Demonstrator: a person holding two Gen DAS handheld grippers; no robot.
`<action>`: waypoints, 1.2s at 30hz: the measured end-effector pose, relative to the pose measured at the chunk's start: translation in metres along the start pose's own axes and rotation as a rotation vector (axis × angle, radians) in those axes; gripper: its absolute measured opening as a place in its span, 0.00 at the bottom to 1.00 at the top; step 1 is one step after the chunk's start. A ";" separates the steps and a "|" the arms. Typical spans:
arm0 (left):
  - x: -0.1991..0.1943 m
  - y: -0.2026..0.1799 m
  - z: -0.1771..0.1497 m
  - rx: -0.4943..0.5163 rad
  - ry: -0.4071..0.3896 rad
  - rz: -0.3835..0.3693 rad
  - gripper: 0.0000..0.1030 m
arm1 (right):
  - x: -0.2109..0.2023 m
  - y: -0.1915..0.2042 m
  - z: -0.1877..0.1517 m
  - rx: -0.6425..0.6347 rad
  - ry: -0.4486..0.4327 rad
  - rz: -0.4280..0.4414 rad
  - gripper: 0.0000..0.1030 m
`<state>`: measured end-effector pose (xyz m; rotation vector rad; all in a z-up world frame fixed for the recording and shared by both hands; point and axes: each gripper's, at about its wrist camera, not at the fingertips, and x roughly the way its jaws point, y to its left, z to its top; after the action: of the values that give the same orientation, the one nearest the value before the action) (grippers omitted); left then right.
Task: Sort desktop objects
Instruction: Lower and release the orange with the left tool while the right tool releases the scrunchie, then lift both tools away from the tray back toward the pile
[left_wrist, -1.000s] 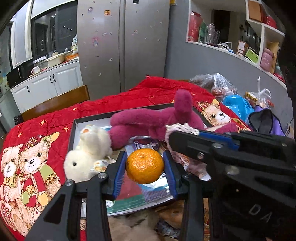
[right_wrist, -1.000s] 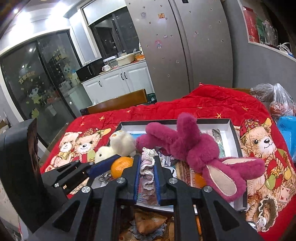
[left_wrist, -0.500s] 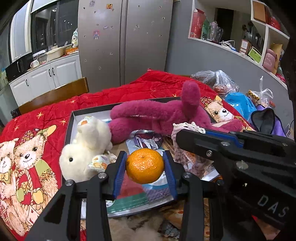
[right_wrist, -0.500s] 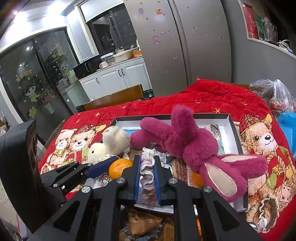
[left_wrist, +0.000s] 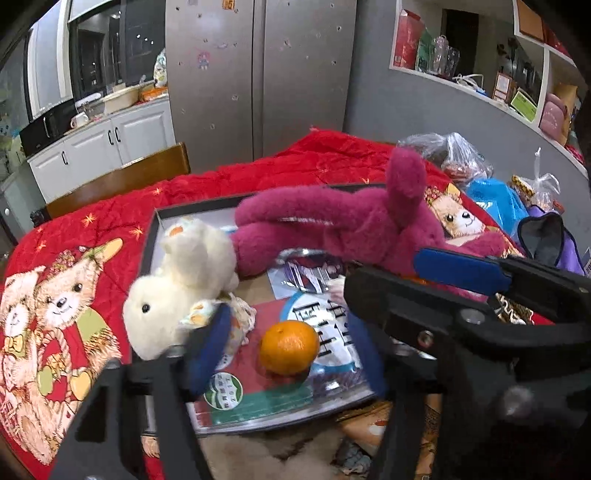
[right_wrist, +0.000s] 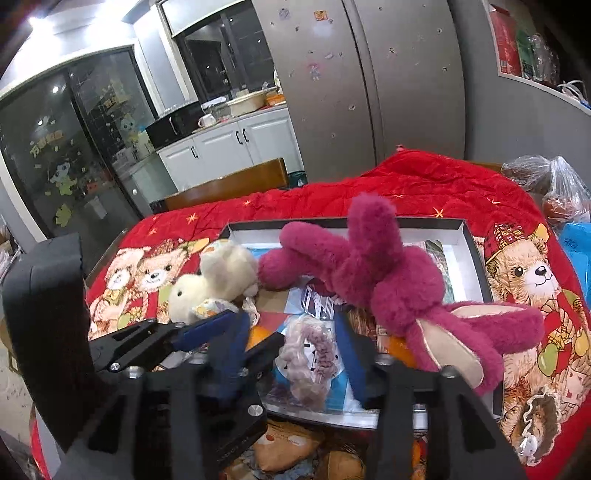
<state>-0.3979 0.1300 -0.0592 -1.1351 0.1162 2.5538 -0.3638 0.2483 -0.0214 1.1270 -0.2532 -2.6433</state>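
Red quilt, fuzzy magenta plush, round orange

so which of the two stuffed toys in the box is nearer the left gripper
The small cream plush rabbit, right beside the left gripper's left finger. The magenta plush rabbit lies farther back across the box.

A red quilt printed with teddy bears covers the tabletop. On it sits a shallow open box with a dark rim and white inside walls. To the right, just beside the box, lie clear plastic bags and a blue bag.
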 end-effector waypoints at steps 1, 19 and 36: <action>-0.003 0.001 0.001 0.001 -0.014 -0.003 0.72 | -0.001 -0.003 0.001 0.014 -0.001 0.013 0.61; -0.036 0.010 0.009 -0.029 -0.105 -0.021 0.99 | -0.013 -0.011 0.007 0.049 -0.032 0.013 0.72; -0.164 0.011 0.021 -0.039 -0.385 -0.013 1.00 | -0.135 0.022 0.022 -0.062 -0.275 0.062 1.00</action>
<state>-0.3147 0.0791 0.0751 -0.6352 -0.0357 2.7186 -0.2862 0.2690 0.0911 0.7231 -0.2504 -2.7250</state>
